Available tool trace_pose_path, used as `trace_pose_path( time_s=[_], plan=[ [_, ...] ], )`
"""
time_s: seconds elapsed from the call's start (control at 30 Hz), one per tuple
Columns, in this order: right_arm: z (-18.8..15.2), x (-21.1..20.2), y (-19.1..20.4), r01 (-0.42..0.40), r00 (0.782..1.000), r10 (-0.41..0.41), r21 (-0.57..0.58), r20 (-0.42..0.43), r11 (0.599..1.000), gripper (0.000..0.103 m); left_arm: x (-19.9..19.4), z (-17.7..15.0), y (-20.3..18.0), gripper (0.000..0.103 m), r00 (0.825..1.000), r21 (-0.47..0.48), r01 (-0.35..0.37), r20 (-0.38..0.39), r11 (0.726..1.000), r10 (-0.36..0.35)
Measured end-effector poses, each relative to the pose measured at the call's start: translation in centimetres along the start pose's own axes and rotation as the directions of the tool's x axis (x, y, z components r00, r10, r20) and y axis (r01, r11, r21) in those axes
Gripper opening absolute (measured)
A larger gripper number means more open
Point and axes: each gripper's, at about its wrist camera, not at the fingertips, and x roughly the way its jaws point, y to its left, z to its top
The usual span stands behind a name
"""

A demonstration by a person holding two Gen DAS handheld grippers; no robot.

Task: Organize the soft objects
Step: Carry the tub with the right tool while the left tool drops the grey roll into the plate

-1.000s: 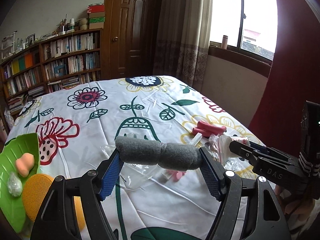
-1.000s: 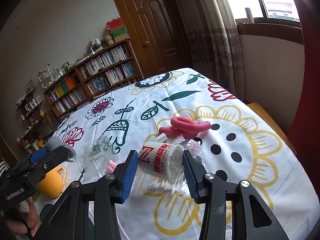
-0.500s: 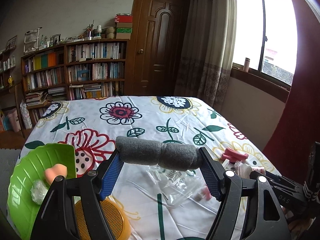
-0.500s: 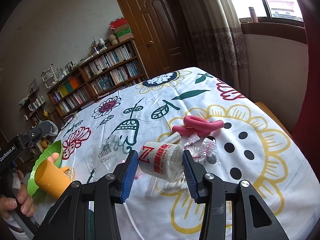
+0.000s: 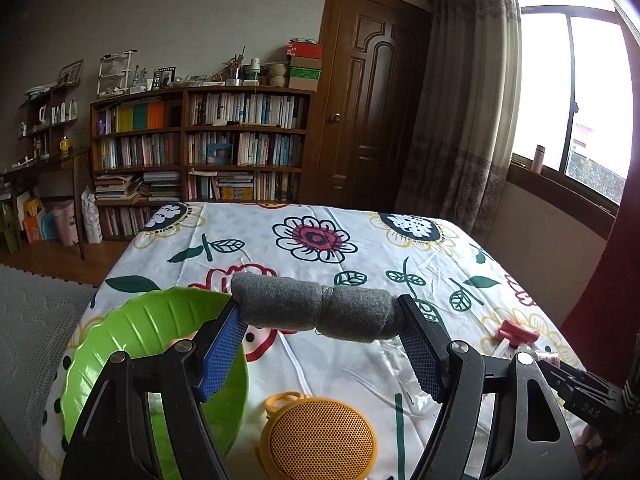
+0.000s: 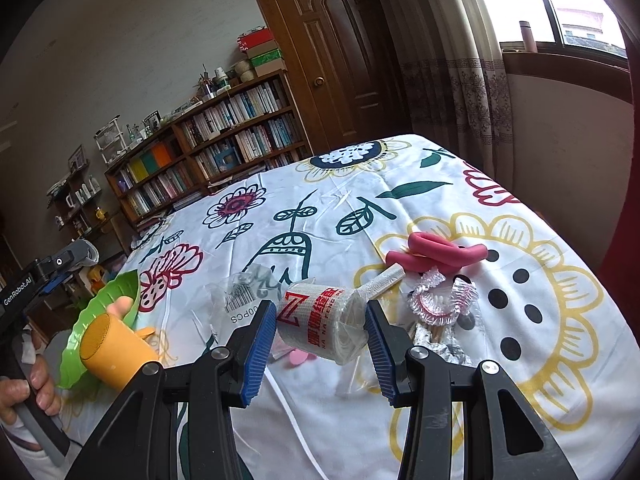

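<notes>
My left gripper (image 5: pixel 320 344) is shut on a grey felt roll (image 5: pixel 316 307), held lengthwise between the blue pads above the right rim of a green leaf-shaped plate (image 5: pixel 132 332). My right gripper (image 6: pixel 322 340) is shut on a white bandage roll (image 6: pixel 322 326) with red lettering, held just above the flowered tablecloth. In the right wrist view the green plate (image 6: pixel 102 310) lies at the left with a peach sponge (image 6: pixel 120 305) in it. Pink foam rollers (image 6: pixel 434 254) lie further right.
An orange round speaker (image 5: pixel 318 438) lies beside the plate; it also shows as the orange speaker (image 6: pixel 114 354). A clear plastic bag (image 6: pixel 244 300) and crinkled wrappers (image 6: pixel 440 302) litter the cloth. A bookshelf (image 5: pixel 200 152), door and window stand behind the table. A hand (image 6: pixel 24 388) grips the left handle.
The left gripper has swung left with the grey roll, from over the clear bag to the green plate's rim. The right gripper has stayed nearly still, holding the bandage roll.
</notes>
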Motion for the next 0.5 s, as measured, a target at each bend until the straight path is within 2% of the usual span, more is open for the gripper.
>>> trace_pose_path(
  time_s=[0.37,0.5],
  plan=[
    [0.2,0.3,2.6,-0.015,1.000,0.015,-0.040,0.003,0.999,0.048,-0.6,-0.6,4.4,0.075,0.997,-0.083,-0.070,0.001,0.994,0.071],
    [0.3,0.5,3.9,-0.024,1.000,0.025,-0.057,0.003,0.998,0.048,-0.9,-0.9,5.9,0.075,0.993,-0.103,-0.116,-0.005,0.988,0.116]
  ],
)
